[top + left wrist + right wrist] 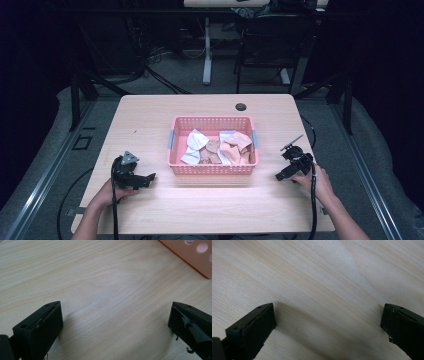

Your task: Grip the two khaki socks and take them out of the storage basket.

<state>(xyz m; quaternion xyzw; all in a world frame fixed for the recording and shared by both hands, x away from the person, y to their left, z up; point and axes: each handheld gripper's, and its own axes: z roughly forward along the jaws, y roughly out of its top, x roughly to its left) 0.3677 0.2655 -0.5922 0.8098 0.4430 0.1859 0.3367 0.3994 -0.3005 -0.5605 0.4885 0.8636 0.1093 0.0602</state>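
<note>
Resting both hands low on the wooden table (pixel 150 210), I list what stands before me. Item one: a pink perforated plastic basket (pixel 213 169) at the middle of the table, between my two tools. Item two: its contents, a loose heap of small cloths (pixel 220 147), white at the left, tan and peach toward the right, all inside the basket walls; how many pieces I cannot tell. Item three: my left gripper (pixel 142 180), just left of the basket's near corner, jaws spread wide over bare wood with nothing between them; in the left gripper view a corner of the basket (pixel 190 257) shows at the upper right. Item four: my right gripper (pixel 282 176), just right of the basket, jaws likewise spread wide and empty above the table grain (pixel 317 290). Status, as I judge it: no cloth lies outside the basket and neither tool touches one, so either the handling of the cloths is yet to start or it is finished; the scene does not settle which.
</note>
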